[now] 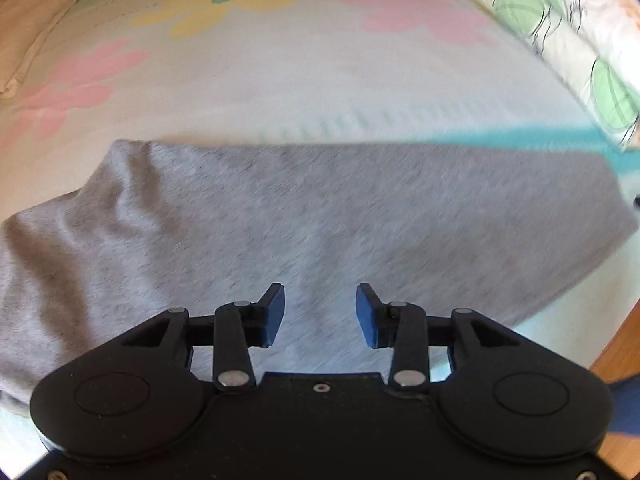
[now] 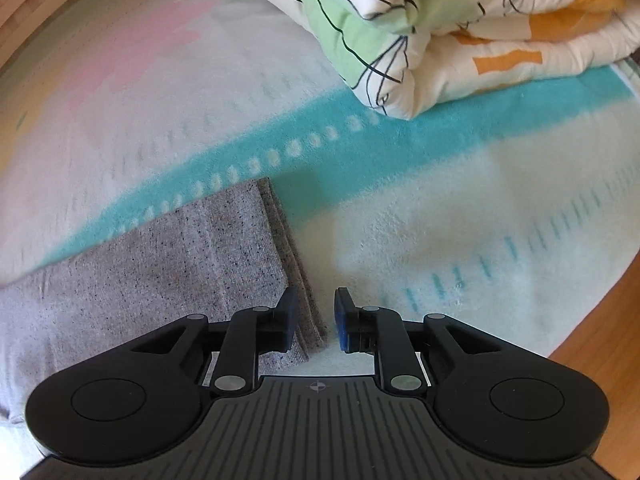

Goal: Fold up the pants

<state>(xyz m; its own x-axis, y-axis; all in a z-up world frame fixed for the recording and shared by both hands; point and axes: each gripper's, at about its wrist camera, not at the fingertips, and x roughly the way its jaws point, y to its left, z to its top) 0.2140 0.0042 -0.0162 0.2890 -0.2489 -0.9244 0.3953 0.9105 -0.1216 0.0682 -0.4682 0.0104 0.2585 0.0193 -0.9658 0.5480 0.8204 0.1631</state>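
In the left wrist view, the left gripper point(image 1: 320, 312) hovers with jaws spread and empty above the grey marl jersey pants point(image 1: 320, 216), lying flat on the pastel flowered blanket point(image 1: 280, 80). In the right wrist view, the right gripper point(image 2: 316, 320), jaws narrowly parted, straddles nothing yet; it should pinch the near stacked hem squarely.

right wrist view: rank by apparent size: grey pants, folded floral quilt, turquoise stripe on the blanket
1. Grey pants, though nearness to the camera inflates them.
2. Folded floral quilt, cut off by the frame; close to the pants.
3. Turquoise stripe.
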